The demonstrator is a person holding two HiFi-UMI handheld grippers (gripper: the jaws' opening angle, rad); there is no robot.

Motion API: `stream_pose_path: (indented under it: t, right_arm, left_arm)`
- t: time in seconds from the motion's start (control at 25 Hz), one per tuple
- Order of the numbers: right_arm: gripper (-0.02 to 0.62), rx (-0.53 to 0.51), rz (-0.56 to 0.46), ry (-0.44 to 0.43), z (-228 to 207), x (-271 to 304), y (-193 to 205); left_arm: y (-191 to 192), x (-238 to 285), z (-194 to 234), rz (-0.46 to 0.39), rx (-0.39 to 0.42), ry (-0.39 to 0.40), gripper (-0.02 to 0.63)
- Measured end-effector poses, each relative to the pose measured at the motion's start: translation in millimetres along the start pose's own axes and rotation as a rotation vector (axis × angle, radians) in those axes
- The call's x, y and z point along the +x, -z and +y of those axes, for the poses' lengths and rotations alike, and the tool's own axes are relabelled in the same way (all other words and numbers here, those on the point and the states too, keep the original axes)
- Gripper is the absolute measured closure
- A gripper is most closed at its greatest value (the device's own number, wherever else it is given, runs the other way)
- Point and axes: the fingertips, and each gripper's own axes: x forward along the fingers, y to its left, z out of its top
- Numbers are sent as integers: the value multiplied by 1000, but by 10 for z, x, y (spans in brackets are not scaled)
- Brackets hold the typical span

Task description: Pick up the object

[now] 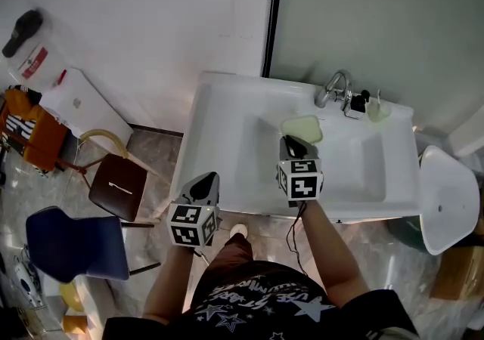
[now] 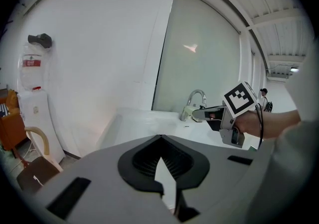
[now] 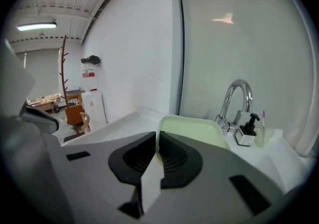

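Observation:
A pale green shallow dish (image 1: 304, 128) hangs over the white sink basin (image 1: 355, 172), just in front of the tap. My right gripper (image 1: 292, 146) is shut on its near rim. In the right gripper view the two black pads (image 3: 174, 154) pinch that thin rim, and the dish (image 3: 192, 127) spreads out beyond them. My left gripper (image 1: 204, 186) hovers off the sink's front left corner, its jaws (image 2: 160, 138) closed together with nothing between them. From the left gripper view, the right gripper (image 2: 197, 114) shows near the tap.
A chrome tap (image 1: 335, 89), a soap pump bottle (image 1: 357, 102) and a cup (image 1: 376, 109) stand at the sink's back edge. A brown chair (image 1: 117, 186) and a blue chair (image 1: 72, 244) are on the floor at left. A white lidded bin (image 1: 448, 199) stands at right.

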Motion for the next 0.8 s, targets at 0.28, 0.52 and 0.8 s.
stream_pose_path:
  t: [0.28, 0.52, 0.8]
  right_arm:
    - [561, 5, 3, -2, -49, -740, 410]
    - [562, 29, -21, -3, -96, -1381, 731]
    - [561, 33, -16, -9, -151, -2066, 1117]
  left_arm:
    - [278, -388, -526, -8, 13, 5, 591]
    - [550, -767, -977, -14, 34, 12, 591]
    - [872, -1247, -1454, -10, 38, 7, 591]
